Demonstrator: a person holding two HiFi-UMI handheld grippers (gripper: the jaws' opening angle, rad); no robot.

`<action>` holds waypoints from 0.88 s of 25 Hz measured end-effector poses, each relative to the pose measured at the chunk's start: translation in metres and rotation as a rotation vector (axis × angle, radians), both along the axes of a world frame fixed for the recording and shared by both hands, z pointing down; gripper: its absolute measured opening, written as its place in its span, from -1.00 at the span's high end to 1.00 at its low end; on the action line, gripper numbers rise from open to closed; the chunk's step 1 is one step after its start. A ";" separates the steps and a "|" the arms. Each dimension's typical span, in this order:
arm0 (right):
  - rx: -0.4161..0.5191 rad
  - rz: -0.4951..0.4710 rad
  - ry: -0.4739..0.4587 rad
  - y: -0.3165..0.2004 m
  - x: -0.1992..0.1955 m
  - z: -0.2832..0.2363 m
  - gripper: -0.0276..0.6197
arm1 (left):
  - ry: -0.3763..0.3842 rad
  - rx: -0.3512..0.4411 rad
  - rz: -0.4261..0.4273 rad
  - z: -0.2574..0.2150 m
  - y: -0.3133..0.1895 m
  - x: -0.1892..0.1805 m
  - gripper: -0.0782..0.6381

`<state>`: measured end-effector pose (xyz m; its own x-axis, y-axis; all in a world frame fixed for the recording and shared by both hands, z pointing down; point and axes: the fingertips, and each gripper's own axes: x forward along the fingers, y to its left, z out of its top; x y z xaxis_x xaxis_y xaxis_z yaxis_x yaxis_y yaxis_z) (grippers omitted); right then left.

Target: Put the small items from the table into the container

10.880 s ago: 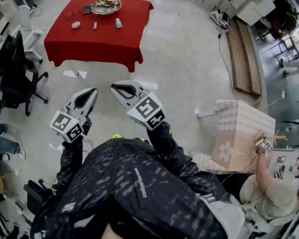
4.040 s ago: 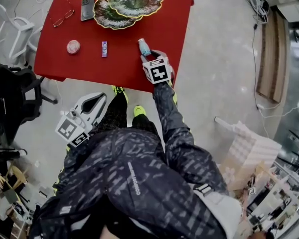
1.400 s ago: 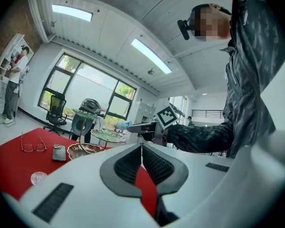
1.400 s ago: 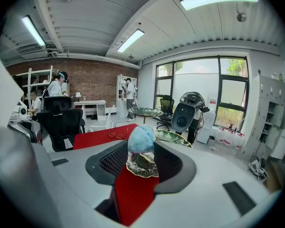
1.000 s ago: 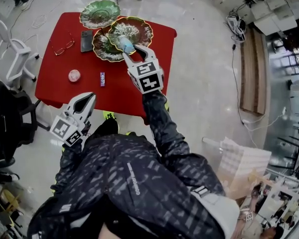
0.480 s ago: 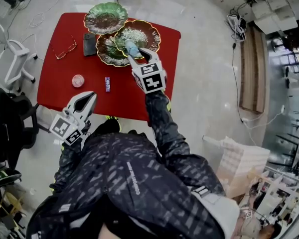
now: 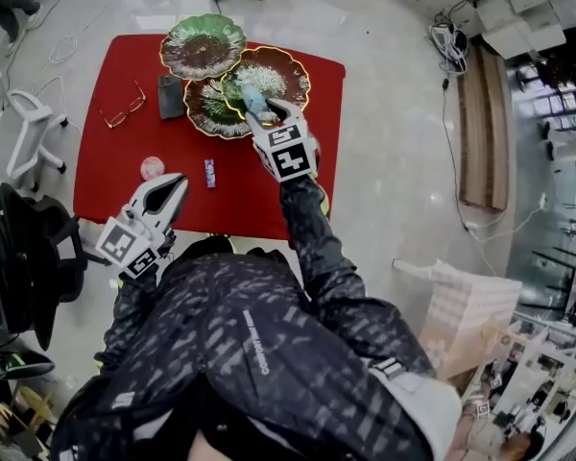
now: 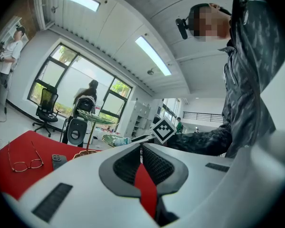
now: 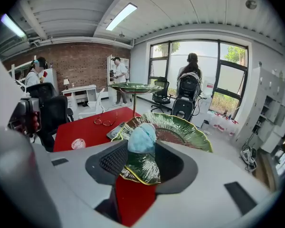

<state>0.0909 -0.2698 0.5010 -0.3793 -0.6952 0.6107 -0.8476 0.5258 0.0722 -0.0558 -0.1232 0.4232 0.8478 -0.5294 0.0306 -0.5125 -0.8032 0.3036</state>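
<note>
Right gripper: fingers clenched on a pale-blue bottle and tilted down toward the dishes. The grip is kept, by my judgement, because the bottle is not yet settled in a hollow.
Pale-blue bottle: carried end-outward between the pads, over the near rim of a leaf-shaped dish. Whether it touches the dish cannot be told.
Leaf-shaped dishes: three, gilt-edged, clustered at the far side of the table. One stands higher on a stem in the right gripper view. Taken to be the container.
Left gripper: fingers closed on each other with nothing between them, held level at the table's near edge. Judged to be parked clear of the working side, ready for the next pickup.
Round pink item: lies on bare red table just beside the left gripper, well apart from the dishes, not yet collected.
Small purple item: on the table between the two grippers, also uncollected.
Glasses, dark phone: beside the dishes. Unclear whether they count as small items.
Stage: first delivery near its end. The release should be over the dish's centre, since the fluted rim could let the bottle roll off.
</note>
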 end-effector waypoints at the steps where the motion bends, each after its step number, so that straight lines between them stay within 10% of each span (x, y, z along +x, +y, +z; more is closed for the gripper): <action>1: -0.004 0.003 0.008 -0.001 0.000 0.001 0.36 | 0.002 0.004 0.007 0.000 -0.002 0.000 0.75; 22: 0.085 -0.004 0.027 0.014 -0.013 -0.038 0.30 | -0.041 0.026 0.052 -0.003 -0.031 0.005 0.75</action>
<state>0.0775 -0.2558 0.4632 -0.3660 -0.7434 0.5598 -0.8427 0.5200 0.1396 -0.0507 -0.1542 0.4198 0.8727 -0.4855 0.0522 -0.4811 -0.8366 0.2620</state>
